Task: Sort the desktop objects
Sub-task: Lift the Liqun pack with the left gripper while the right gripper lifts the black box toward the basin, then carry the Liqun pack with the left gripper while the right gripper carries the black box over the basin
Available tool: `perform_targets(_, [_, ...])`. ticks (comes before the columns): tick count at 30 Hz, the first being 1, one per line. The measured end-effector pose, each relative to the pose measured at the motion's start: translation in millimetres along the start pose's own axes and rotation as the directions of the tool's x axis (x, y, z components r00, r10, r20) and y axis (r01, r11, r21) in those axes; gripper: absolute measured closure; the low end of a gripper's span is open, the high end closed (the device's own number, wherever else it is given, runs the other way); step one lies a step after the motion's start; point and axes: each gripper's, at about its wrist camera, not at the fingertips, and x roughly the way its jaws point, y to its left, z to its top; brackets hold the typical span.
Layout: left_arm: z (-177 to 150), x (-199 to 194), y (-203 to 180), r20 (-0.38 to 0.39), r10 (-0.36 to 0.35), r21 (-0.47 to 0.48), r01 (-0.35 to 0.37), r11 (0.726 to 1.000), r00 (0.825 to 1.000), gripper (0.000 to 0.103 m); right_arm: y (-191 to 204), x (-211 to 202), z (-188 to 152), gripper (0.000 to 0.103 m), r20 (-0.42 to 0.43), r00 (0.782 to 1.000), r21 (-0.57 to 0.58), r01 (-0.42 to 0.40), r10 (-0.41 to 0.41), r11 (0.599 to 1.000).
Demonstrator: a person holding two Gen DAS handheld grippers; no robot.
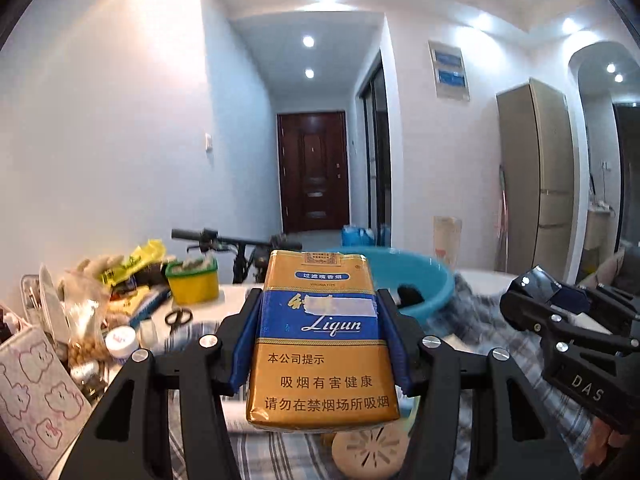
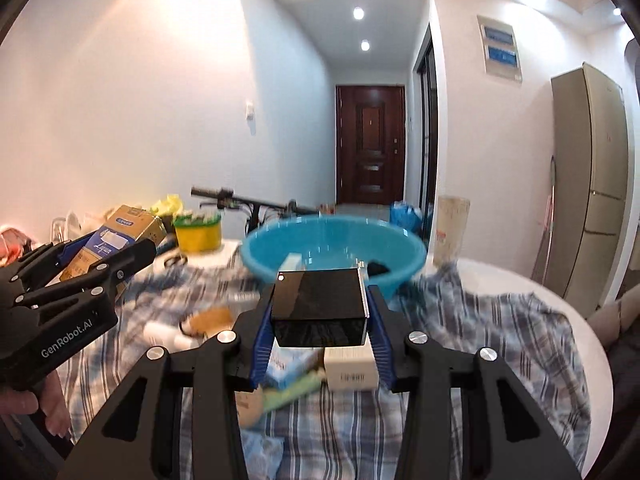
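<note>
above the blue basin [image 2: 332, 240], left tool [image 1: 320, 320] clamps cigarette pack [image 1: 320, 340], right tool [image 2: 318, 312] black box [image 2: 318, 304].

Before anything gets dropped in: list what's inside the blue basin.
In the blue basin, a small pale box and a dark object show. The black box in the right gripper hides the bottom.

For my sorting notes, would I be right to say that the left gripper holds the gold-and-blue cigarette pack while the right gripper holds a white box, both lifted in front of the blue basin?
Nearly: the right gripper holds a glossy black box, not a white one, as the right wrist view shows. The left gripper does hold the gold-and-blue cigarette pack, and both are lifted in front of the blue basin.
</note>
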Motion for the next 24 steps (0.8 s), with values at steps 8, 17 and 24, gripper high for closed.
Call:
perform_targets(8, [44.2, -17.5, 9.6, 0.138, 0.009, -0.056, -0.001, 0.998, 0.990, 0.046, -2.1, -12.6, 41.3, 0.062, 0.122, 0.992, 0.045, 0.019, -0.024, 0.999])
perform_targets(17, [85.4, -43.7, 16.6, 0.266, -0.002, -0.078, 0.024, 0.997, 0.964, 0.046, -0.1, -30.5, 77.7, 0.062, 0.217, 0.976, 0.058, 0.020, -0.033, 0.998])
perform_targets(24, [115.4, -60.3, 10.9, 0.340, -0.002, -0.056, 0.022, 0.998, 0.940, 0.046, 6.6, -51.6, 104.4, 0.062, 0.310, 0.950, 0.029, 0.031, -0.038, 0.999])
